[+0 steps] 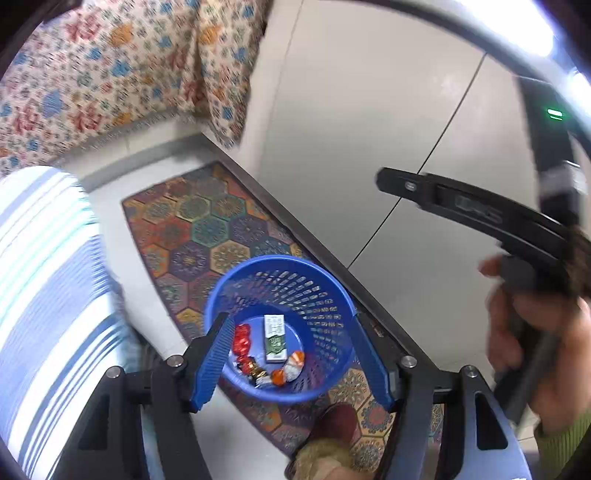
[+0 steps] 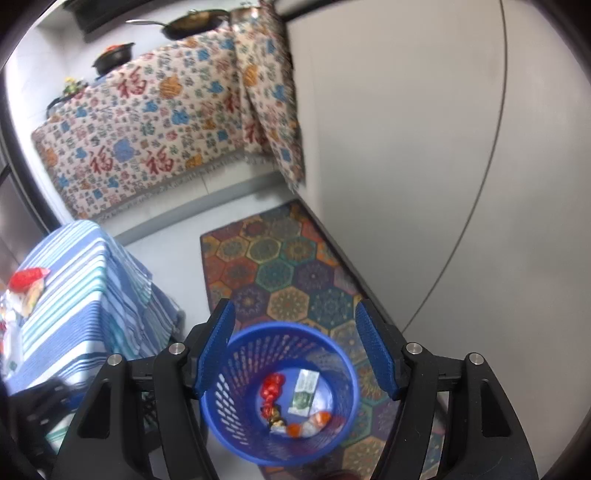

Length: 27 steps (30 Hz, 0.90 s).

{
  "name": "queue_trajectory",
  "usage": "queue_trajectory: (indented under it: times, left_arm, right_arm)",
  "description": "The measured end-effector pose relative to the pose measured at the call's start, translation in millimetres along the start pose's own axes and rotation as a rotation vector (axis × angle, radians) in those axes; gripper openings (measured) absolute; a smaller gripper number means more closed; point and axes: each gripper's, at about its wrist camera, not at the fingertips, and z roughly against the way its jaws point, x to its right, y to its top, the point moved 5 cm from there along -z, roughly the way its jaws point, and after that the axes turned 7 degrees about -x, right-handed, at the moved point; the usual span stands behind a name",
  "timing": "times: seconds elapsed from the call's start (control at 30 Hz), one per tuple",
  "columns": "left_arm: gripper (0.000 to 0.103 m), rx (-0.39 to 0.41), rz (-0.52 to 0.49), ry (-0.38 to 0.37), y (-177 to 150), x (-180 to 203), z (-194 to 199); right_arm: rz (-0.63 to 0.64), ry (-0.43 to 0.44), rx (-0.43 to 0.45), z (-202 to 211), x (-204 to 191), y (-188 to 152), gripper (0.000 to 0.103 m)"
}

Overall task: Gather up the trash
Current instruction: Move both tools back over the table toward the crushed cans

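A blue perforated trash basket stands on a patterned rug below both grippers. Inside lie a red wrapper, a green and white carton and orange and white wrappers. My left gripper hangs above the basket, open, with nothing between its blue pads. In the right wrist view the same basket holds the red wrapper and the carton. My right gripper is also open and empty above the rim. More trash, with a red wrapper, lies on the striped table.
A table with a blue striped cloth stands left of the basket. The hexagon rug lies along a grey cabinet wall. Behind, a floral cloth covers a counter with pans. A red slipper is near the basket, and a hand is at the right.
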Motion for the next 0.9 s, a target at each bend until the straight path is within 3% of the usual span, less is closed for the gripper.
queue_trajectory:
  times: [0.2, 0.4, 0.63, 0.8, 0.9]
  left_arm:
    - [0.067, 0.028, 0.058, 0.08, -59, -35, 71]
    - [0.067, 0.047, 0.153, 0.249, -124, -105, 129]
    - [0.067, 0.072, 0.334, 0.433, -184, -204, 176]
    - [0.067, 0.056, 0.441, 0.482, -214, -255, 189]
    - [0.069, 0.062, 0.456, 0.495, -220, -265, 195]
  right_arm:
    - [0.104, 0.076, 0.054, 32, -64, -4, 0.074]
    - [0.294, 0.213, 0.067, 55, -170, -36, 0.078]
    - [0.535, 0.362, -0.054, 40, -293, -100, 0.078]
    - [0.667, 0.389, -0.153, 19, -346, -136, 0.078]
    - [0.716, 0.375, -0.176, 9, -362, -146, 0.078]
